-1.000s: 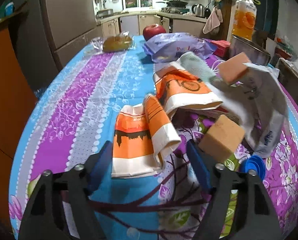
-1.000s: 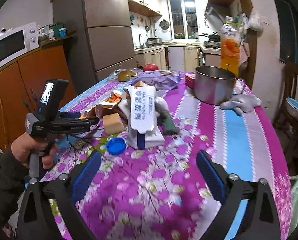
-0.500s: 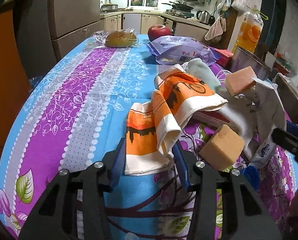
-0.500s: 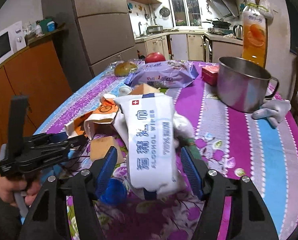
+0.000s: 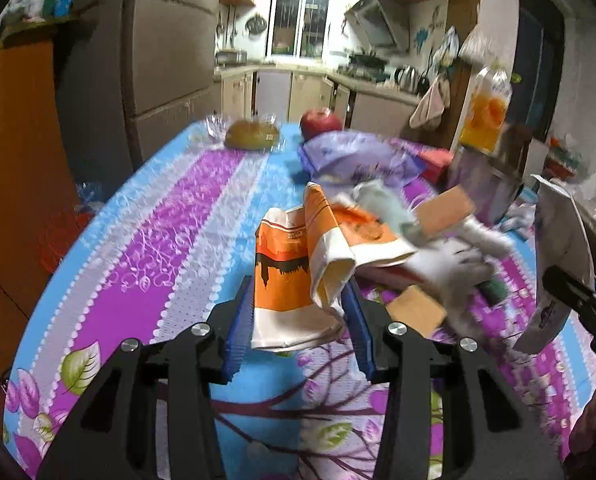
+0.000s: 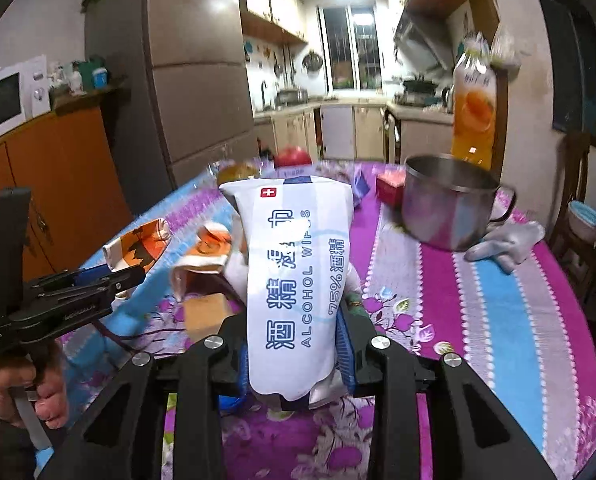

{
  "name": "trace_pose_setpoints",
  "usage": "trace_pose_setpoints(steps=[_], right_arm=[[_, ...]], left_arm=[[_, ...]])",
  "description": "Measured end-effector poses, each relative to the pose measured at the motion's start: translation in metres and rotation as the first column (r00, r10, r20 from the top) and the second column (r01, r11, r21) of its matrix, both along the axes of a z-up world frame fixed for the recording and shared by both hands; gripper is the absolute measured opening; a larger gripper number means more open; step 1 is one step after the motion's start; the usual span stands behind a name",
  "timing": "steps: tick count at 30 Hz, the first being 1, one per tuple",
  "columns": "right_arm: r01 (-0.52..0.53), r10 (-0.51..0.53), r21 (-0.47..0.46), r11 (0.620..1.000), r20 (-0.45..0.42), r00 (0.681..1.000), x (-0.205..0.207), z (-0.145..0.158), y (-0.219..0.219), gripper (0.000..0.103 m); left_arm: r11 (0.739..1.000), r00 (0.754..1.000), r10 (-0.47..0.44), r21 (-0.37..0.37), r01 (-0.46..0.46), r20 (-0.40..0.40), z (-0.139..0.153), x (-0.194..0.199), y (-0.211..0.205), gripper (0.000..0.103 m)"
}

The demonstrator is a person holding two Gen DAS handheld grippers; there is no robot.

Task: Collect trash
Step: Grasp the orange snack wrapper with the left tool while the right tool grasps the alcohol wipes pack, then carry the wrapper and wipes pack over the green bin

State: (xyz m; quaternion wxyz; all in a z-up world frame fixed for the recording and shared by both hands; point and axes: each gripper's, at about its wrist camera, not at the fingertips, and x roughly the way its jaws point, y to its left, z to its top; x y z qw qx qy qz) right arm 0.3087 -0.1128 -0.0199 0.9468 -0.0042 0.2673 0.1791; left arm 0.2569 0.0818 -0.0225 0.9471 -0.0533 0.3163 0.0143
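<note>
My left gripper [image 5: 298, 328] is shut on an orange and white paper bag [image 5: 293, 276] and holds it lifted off the tablecloth. My right gripper [image 6: 293, 344] is shut on a white alcohol wipes pack [image 6: 298, 264] and holds it upright above the table. The left gripper with its bag [image 6: 137, 246] also shows at the left of the right wrist view. A second orange bag [image 5: 362, 232], tan sponge blocks [image 5: 418, 312], a grey glove [image 5: 386, 204] and crumpled white wrapping [image 5: 454, 264] lie in a pile between the grippers.
A steel pot [image 6: 450, 204], an orange juice bottle [image 6: 474, 112] and a grey glove [image 6: 506, 240] stand at the right. A purple packet [image 5: 358, 156], an apple [image 5: 320, 122] and a bagged bun [image 5: 251, 136] lie at the table's far end. A blue cap [image 6: 229, 402] lies under my right gripper.
Both grippers closed from wide open onto their items. The left one lifted the orange bag and the right one raised the wipes pack off the pile.
</note>
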Motion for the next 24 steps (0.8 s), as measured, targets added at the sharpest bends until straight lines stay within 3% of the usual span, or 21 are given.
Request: trace_pose_setpoints(steps=[4,13,24], right_arm=[[0.032,-0.032,-0.002,0.999,0.051,0.998,-0.029,0.015,-0.01,0.034],[0.172,-0.17,-0.007,0.985,0.129,0.977,-0.089,0.044,-0.061,0.034],[0.399,-0.391,-0.02,0.917,0.169,0.905,-0.168,0.065,-0.156,0.034]], left_arm=[[1.0,0.998,-0.017,0.003,0.017,0.065,0.018,-0.027,-0.018,0.042],[0.987,0.973,-0.16,-0.004,0.163,0.168,0.052,-0.065,-0.092,0.042],[0.929,0.91,-0.362,-0.006,0.371,0.199,0.064,-0.088,-0.198,0.042]])
